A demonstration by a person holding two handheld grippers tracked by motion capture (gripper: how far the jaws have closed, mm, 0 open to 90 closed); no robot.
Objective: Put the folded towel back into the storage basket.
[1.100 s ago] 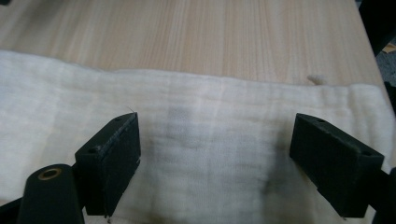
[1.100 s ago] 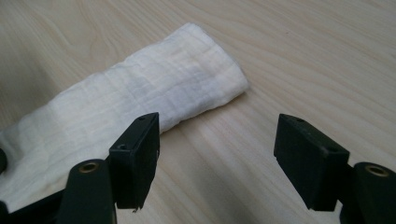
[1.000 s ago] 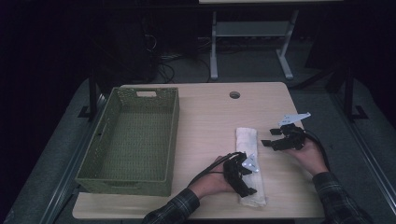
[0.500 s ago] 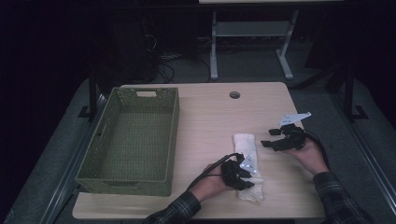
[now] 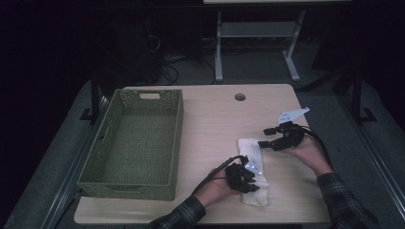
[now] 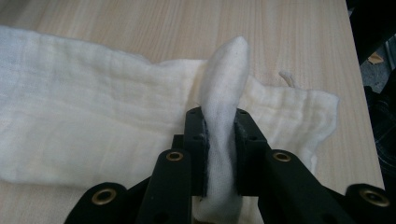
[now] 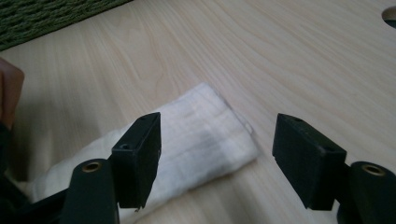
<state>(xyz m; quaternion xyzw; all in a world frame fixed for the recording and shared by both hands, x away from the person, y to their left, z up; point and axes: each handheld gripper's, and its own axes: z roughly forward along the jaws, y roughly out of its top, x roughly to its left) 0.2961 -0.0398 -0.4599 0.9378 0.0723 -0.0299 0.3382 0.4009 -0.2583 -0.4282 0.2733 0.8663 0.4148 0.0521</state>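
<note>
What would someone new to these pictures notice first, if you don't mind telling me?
Probably the folded white cloth lying on the near right part of the wooden table, with the left gripper pinching a fold of it up into a ridge after its jaws have just been closing. Beside the cloth's far end the right gripper hovers with its jaws open, and an empty green woven basket sits at the table's left.
</note>
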